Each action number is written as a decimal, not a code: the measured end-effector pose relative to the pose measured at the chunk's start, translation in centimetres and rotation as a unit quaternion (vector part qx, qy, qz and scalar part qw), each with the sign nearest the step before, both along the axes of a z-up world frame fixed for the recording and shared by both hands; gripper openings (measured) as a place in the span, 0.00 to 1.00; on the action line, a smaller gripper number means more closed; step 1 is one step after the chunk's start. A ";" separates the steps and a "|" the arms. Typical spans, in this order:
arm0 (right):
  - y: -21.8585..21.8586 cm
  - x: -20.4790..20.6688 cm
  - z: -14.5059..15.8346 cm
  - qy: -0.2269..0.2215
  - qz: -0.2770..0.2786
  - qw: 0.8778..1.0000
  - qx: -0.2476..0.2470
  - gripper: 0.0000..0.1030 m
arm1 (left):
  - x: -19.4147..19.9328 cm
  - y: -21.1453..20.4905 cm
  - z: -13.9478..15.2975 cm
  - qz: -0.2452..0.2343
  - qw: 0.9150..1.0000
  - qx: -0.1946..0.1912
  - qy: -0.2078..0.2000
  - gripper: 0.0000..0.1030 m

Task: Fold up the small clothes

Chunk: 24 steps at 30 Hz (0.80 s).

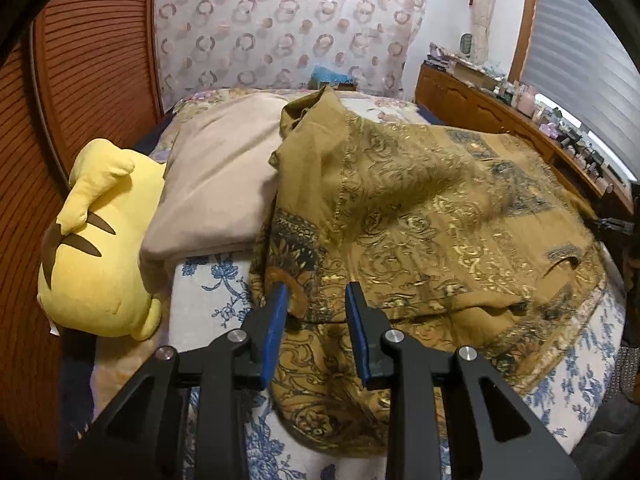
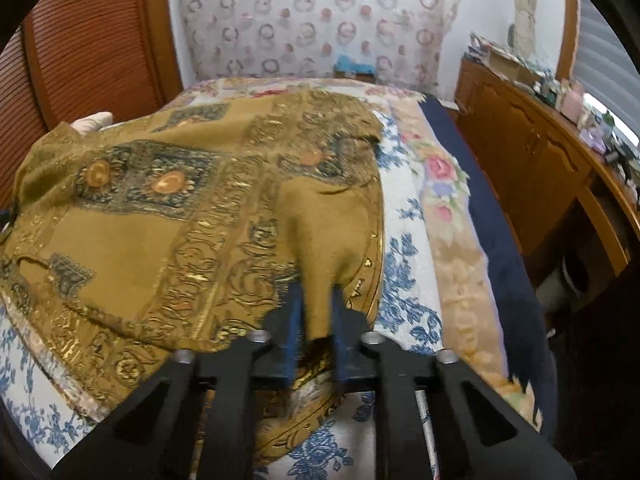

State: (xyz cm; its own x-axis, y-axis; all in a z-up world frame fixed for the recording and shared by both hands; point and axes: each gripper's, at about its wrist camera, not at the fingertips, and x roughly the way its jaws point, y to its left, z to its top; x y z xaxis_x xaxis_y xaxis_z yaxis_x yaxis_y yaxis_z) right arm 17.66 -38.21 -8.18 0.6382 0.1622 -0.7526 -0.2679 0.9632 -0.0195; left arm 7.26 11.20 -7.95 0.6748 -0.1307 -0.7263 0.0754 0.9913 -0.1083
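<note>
Both grippers are down at the near edge of a mustard patterned garment (image 1: 420,216) that lies spread on the bed (image 1: 208,292).

Seen from its own camera, the left gripper (image 1: 318,300) has its jaws partly apart. One blue pad (image 1: 278,312) touches a rolled-up bit of the garment's edge. The other blue pad sits a little way off to the side, with cloth lying in the gap between them. The pads do not squeeze the cloth, so this gripper is not clenched on anything.

The right gripper (image 2: 316,312), in its own camera, is pinched tight on a fold of the same garment (image 2: 192,216). The cloth stands up in a little ridge between the two blue pads (image 2: 294,320) and is pulled up from the bed there.

The garment is gold-brown with dark blue squares and swirly gold lines. It covers much of the bed's blue flower sheet (image 2: 404,280). On its left side it rests against a beige pillow (image 1: 216,188). A yellow plush toy (image 1: 96,248) lies just beside that pillow, at the edge of the bed.
</note>
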 end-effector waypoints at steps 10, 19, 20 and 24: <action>-0.3 -2.5 4.5 -0.071 0.008 0.997 0.037 0.00 | 0.5 0.4 -0.8 0.007 1.000 0.005 0.018 0.14; -0.6 -2.6 4.7 -0.065 0.012 0.997 0.037 0.00 | -2.2 0.2 2.3 -0.013 0.999 -0.025 -0.040 0.00; -0.8 -2.7 4.9 -0.068 0.012 0.997 0.038 0.00 | -2.8 0.3 2.9 -0.016 0.998 -0.030 -0.046 0.00; -1.5 -3.6 6.2 -0.074 0.010 0.996 0.042 0.00 | -4.7 0.6 4.6 -0.024 0.997 -0.051 -0.051 0.00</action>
